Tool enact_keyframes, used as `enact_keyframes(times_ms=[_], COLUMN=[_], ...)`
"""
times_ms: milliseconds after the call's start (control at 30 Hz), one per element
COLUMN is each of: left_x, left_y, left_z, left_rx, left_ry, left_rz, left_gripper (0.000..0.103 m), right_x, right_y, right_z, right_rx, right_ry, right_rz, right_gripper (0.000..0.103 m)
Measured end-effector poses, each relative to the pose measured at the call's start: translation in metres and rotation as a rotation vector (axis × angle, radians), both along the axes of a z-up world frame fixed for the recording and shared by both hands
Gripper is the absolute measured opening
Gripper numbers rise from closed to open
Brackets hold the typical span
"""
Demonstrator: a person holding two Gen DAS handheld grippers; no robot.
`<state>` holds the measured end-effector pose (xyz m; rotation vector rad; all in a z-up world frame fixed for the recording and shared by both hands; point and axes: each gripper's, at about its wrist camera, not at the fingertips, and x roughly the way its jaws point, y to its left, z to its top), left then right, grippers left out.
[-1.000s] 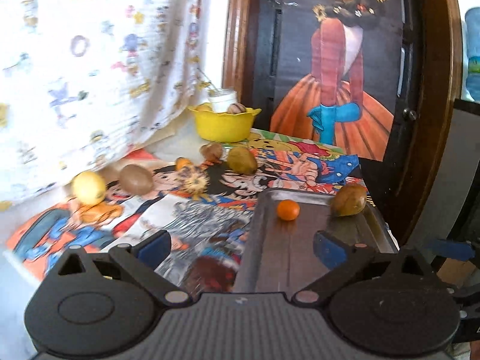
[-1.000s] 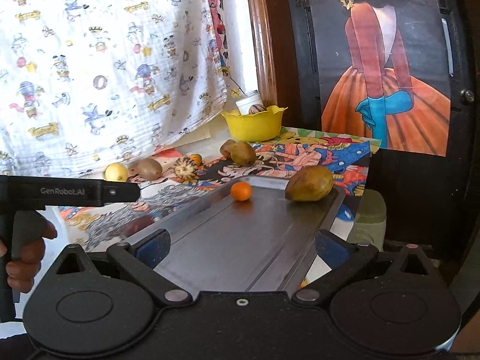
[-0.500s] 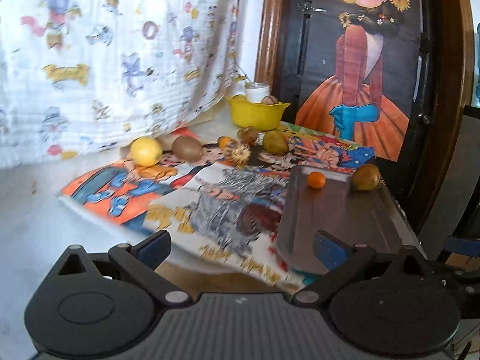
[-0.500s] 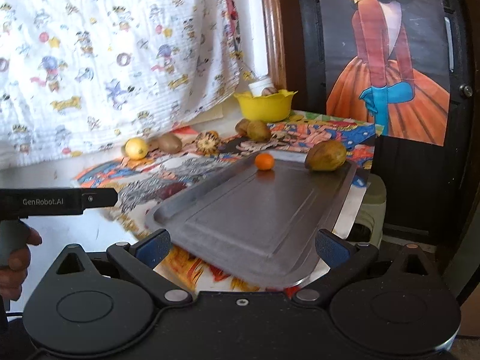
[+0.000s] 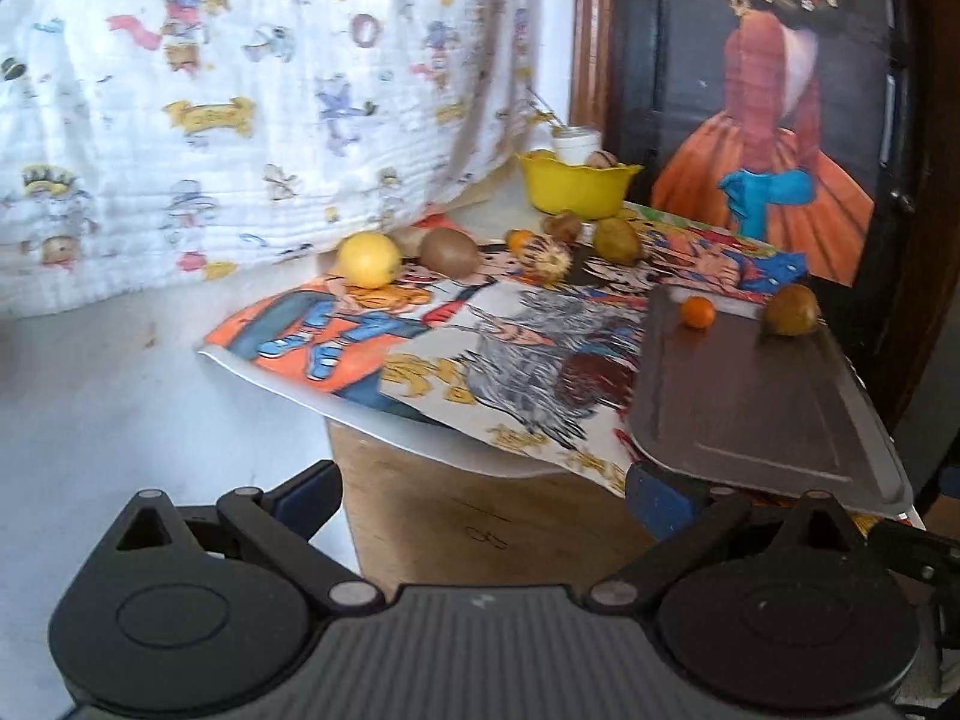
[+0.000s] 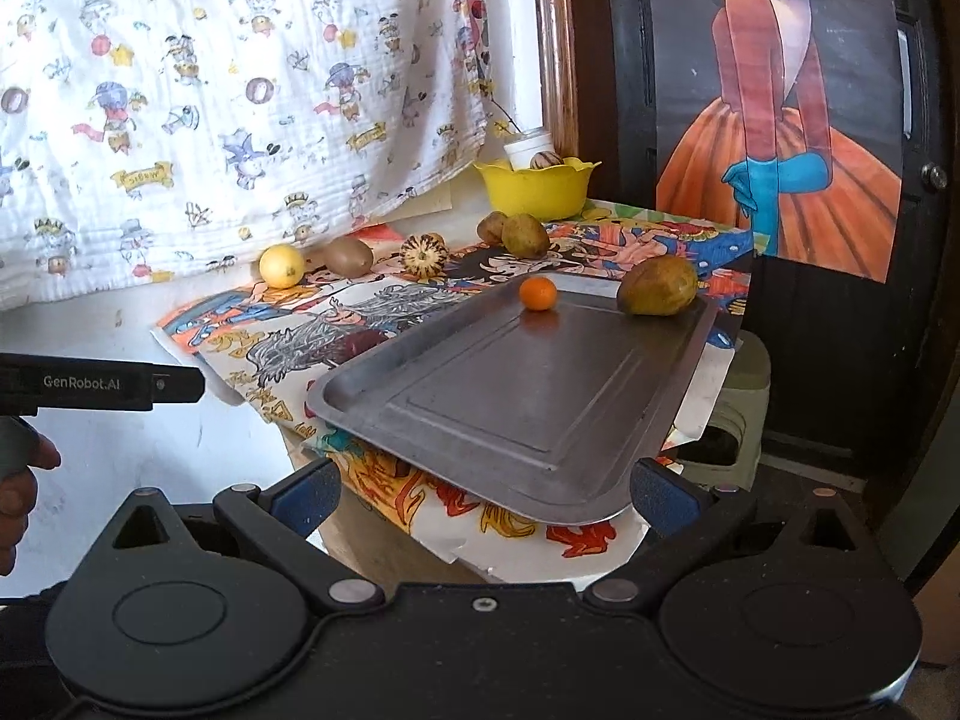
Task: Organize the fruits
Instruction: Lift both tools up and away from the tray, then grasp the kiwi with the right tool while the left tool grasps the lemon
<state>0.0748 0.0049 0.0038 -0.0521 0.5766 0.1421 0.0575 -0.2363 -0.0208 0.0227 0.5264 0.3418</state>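
A grey metal tray [image 6: 528,396] lies on the cartoon-print cloth [image 6: 312,336], holding a small orange [image 6: 537,293] and a brownish mango [image 6: 657,285] at its far end. Beyond it lie a lemon [image 6: 281,264], a kiwi [image 6: 348,256], a striped gourd [image 6: 423,252] and two brown fruits [image 6: 521,234]. In the left wrist view the same tray [image 5: 750,396], orange [image 5: 697,311], mango [image 5: 791,309], lemon [image 5: 368,258] and kiwi [image 5: 449,251] show. My left gripper [image 5: 480,495] and right gripper [image 6: 483,495] are both open and empty, held back from the table's near edge.
A yellow bowl [image 6: 536,187] with a white jar and a nut stands at the back by the wooden door frame. A printed white sheet [image 6: 210,90] hangs behind the table. The other handheld gripper [image 6: 102,387] and a hand [image 6: 18,480] show at the left.
Both grippers have pulled back from the table, so the tray and fruits look smaller and farther. The table's front edge now shows. No fruit has moved.
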Motion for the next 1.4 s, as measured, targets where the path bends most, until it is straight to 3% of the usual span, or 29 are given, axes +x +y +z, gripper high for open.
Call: enact_keyframes(times_ms=[233,633,900,1067,1400], left_x=[0.016,0.077,0.132,0.162,0.212], left_y=[0.008,0.042,0.081,0.100,0.118], left_z=[-0.005,0.020,0.019,0.013,-0.001], left_rx=[0.011,0.041,0.030,-0.023,-0.165], left_ry=[0.048,0.027,0.029,0.025,0.030], left_rz=[0.014,0.047,0.120,0.172,0.271], left_gripper=[0.103,0.103,0.103,0.103,0.103], right_x=[0.015,0.101,0.172,0.212,0.287], right_y=[-0.004,0.010,0.044,0.078,0.152], right_z=[-0.003,0.046,0.068,0.077,0.052], right_rx=[0.032,-0.001,-0.129,-0.217,-0.467], right_ry=[0.019,-0.017,-0.068,-0.136,-0.274], right_rz=[0.001,0.055,0.208,0.356,0.660], right_gripper=[0.102,0.102,0.102,0.102,0.102])
